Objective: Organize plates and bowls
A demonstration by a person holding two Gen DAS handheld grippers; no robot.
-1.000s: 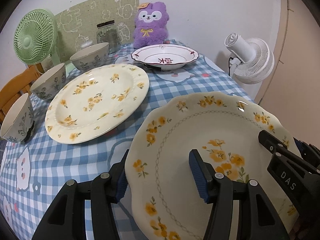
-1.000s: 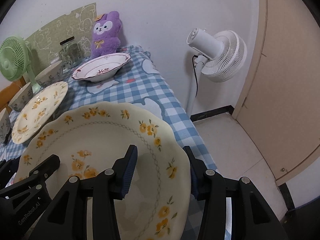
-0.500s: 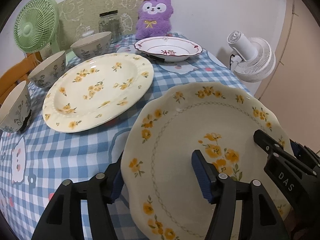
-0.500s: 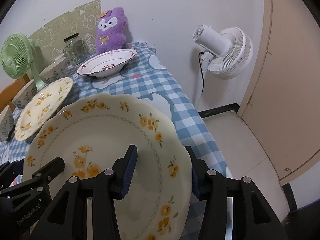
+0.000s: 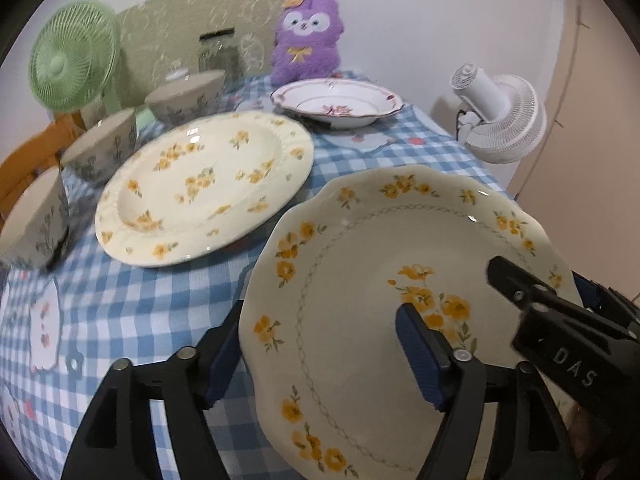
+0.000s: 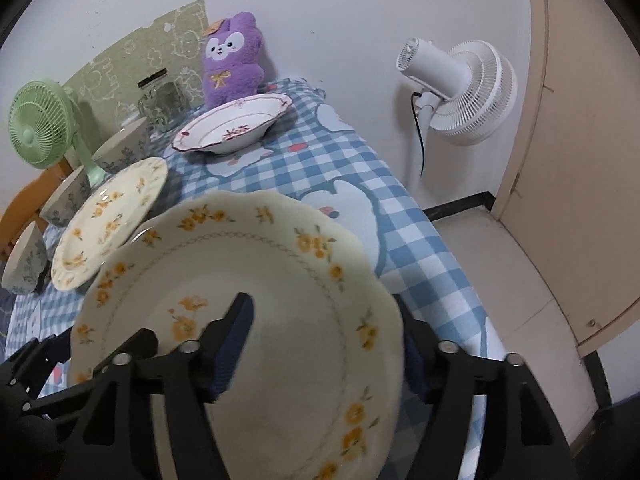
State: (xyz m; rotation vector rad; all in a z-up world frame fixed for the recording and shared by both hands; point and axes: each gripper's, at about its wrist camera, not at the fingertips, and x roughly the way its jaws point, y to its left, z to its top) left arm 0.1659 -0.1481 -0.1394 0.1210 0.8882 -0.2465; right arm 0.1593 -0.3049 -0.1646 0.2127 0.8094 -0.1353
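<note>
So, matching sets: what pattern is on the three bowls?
Grey-blue floral sprigs on the bowls, clearest in the left wrist view.

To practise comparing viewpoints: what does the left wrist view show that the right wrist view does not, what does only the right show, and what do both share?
Only the left wrist view: white lettering on the side of the right tool.
Only the right wrist view: the floor beside the table.
Both: the left tool and right tool astride the scalloped plate, their jaws having just been opening. Also the round plate, red-trimmed dish, three bowls, plush toy, green fan and white fan.
</note>
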